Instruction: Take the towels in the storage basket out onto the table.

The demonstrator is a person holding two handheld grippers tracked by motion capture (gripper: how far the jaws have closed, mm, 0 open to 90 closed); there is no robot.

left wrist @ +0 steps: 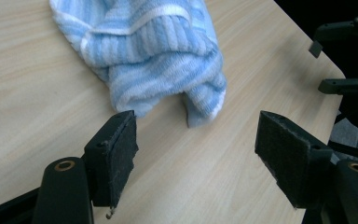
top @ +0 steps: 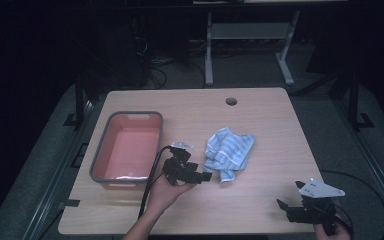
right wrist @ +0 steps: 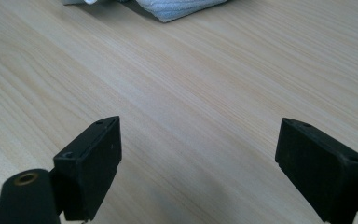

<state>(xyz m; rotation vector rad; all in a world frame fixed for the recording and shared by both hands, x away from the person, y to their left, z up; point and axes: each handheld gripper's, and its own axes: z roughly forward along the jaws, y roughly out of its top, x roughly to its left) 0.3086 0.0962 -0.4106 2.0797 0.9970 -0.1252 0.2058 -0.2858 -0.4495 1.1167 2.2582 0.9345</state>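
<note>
A crumpled blue-and-white striped towel (top: 228, 153) lies near the middle of the light wooden tabletop (top: 260, 200). To its left, a little apart, stands a pink tub (top: 128, 148) with a grey rim, and a small clear wrapper (top: 182, 146) rests between the two. The left gripper (top: 204, 176), held in the person's left hand (top: 166, 191), sits just beside the towel's near corner with its jaws pointing toward the cloth. In the left gripper view the jaws stand wide apart with nothing between them; the towel's folded edge (left wrist: 200, 105) lies just ahead of the pads (close to the left-hand pad, though I cannot tell whether it touches). The right gripper (top: 287, 207) rests low at the tabletop's near right corner, well apart from the towel, its jaws likewise spread wide over bare wood, with the towel's edge (right wrist: 177, 8) far ahead
</note>
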